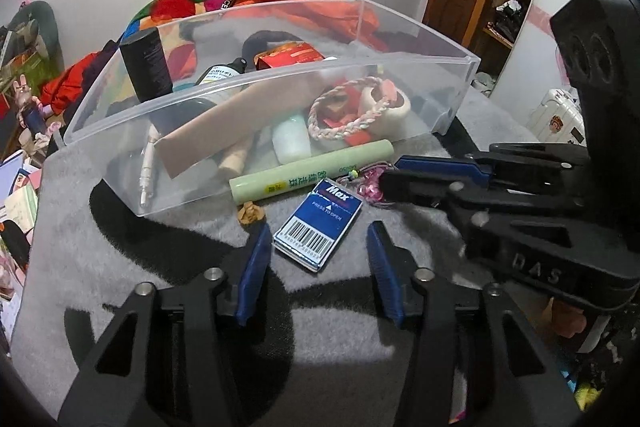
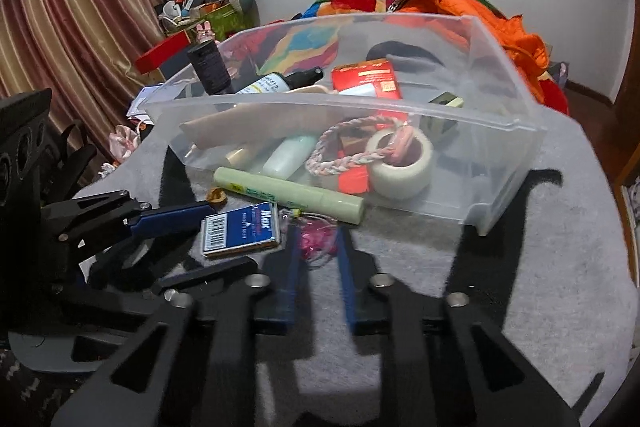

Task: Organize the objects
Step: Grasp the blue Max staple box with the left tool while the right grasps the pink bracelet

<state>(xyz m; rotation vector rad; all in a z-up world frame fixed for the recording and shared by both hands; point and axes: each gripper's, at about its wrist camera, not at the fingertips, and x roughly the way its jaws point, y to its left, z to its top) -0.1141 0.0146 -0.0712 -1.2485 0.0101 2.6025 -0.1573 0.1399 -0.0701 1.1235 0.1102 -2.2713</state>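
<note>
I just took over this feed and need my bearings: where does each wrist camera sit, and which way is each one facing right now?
Left wrist: on the left gripper, looking along its open fingers at the blue Max box before the clear bin; the right gripper enters from the right.
Right wrist: on the right gripper, fingers flanking the pink trinket; the left gripper shows at left.
Shared: box, bin, green tube, grey mat.

Clear glossy plastic bin [image 1: 420, 95], smooth walls. Fuzzy grey-and-black cloth surface [image 1: 120, 251], matt. Blue staple box [image 1: 318, 223], glossy printed card. Pale green tube [image 2: 288, 195], smooth satin plastic. Braided cloth cord [image 2: 340, 157]. Matt black plastic gripper arms, blue ribbed pads [image 1: 256, 267].
</note>
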